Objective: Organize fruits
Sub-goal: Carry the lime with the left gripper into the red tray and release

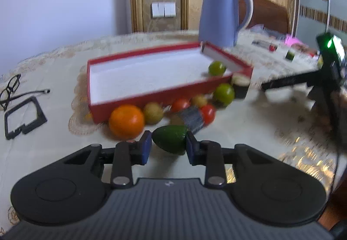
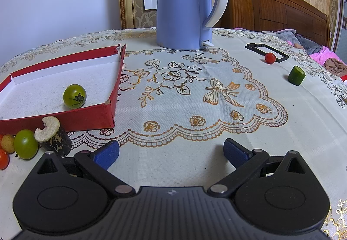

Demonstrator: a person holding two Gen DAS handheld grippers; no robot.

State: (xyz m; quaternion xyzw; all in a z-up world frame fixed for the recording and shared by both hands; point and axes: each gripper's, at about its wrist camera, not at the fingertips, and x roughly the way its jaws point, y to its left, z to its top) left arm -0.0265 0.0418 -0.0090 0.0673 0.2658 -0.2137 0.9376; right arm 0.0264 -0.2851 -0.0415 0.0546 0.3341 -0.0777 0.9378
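- My left gripper [image 1: 167, 146] has its blue pads [image 1: 145, 148] pressed on both sides of a dark green avocado [image 1: 170, 139], low over the tablecloth [image 2: 195, 109].
- My right gripper [image 2: 171, 153] stands wide with nothing between its fingers, over bare cloth.
- The red box [image 1: 138, 96], white inside, lies on the table to the left of the right gripper; one green tomato [image 2: 74, 96] sits in its near right corner.
- Along the box's front wall lies a loose row of fruit: an orange [image 1: 126, 121] at the left, just beside the avocado, then a yellowish fruit [image 1: 153, 113], red tomatoes [image 1: 207, 112] and another green tomato [image 1: 223, 94].
- A dark cylinder piece with a pale cut top [image 2: 53, 138] stands at the box's front right corner, touching that green tomato.
- Behind the box stands a blue kettle [image 2: 184, 5].
- Well apart on the right lie a small red tomato [image 2: 270, 58], against a black frame [image 2: 266, 51], and a green cucumber stub [image 2: 296, 75].
- Glasses [image 1: 9, 90] lie far left.
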